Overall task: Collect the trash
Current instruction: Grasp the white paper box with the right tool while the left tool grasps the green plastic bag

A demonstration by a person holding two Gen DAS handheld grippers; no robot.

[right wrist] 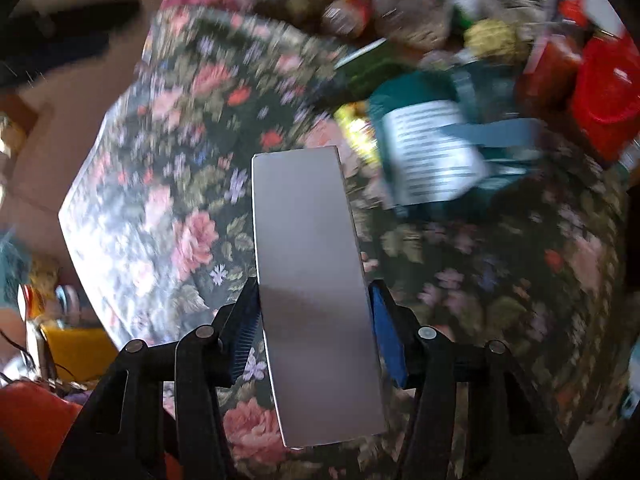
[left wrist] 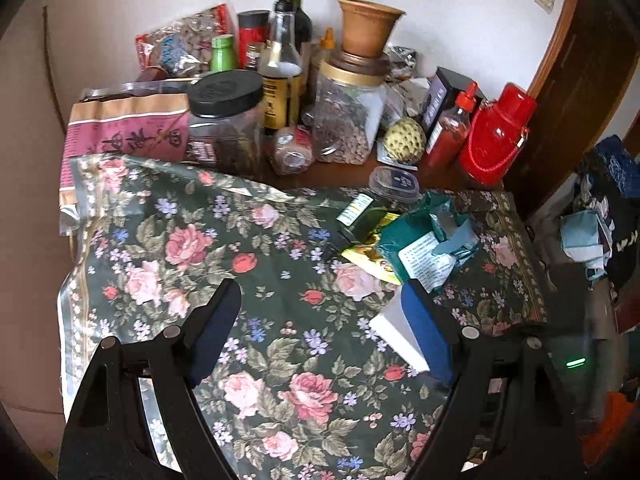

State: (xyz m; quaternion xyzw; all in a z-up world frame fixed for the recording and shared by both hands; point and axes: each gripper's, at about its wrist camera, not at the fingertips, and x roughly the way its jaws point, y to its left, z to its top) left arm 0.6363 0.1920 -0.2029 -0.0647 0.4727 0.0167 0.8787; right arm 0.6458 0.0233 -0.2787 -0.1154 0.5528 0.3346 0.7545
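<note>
Right tool (right wrist: pixel 314 308): its 2 blue-padded fingers (right wrist: pixel 386 340) pinch a flat white box (right wrist: pixel 316 292) by its long sides. Box stands lengthwise along the fingers, tilted slightly, above the floral cloth (right wrist: pixel 180 208). Right wrist view is motion-blurred; fine detail beyond the box is unreadable.

Left tool (left wrist: pixel 320 320): fingers spread wide, nothing between them, hovering over the floral cloth (left wrist: pixel 260 280) that covers the surface. In this view the white box (left wrist: pixel 394 328) shows just inside the left tool's right-hand finger, with a blue pad against it.

Landmark: crumpled teal wrapper (left wrist: pixel 428 244), lying on the cloth.
- White box: nearer the camera than the wrapper, just beside its lower edge.
- Yellow-green packet (left wrist: pixel 368 256): tucked partly under the wrapper's left side.
- Dark green bottle (left wrist: pixel 360 216): lying on its side, touching the wrapper's upper left.
- Small clear lidded tub (left wrist: pixel 394 184): just behind the wrapper.
- Custard apple (left wrist: pixel 404 140): further behind, on bare wood.
- Red flask (left wrist: pixel 496 132) and red sauce bottle (left wrist: pixel 452 128): behind and to the right of the wrapper.
- Black-lidded jar (left wrist: pixel 224 120), gold-lidded jar (left wrist: pixel 348 120) with a terracotta pot (left wrist: pixel 368 26) on top, wine bottle (left wrist: pixel 298 4): well behind, near the wall.

In the right wrist view the teal wrapper (right wrist: pixel 440 148) sits up and to the right of the box, apart from it.
</note>
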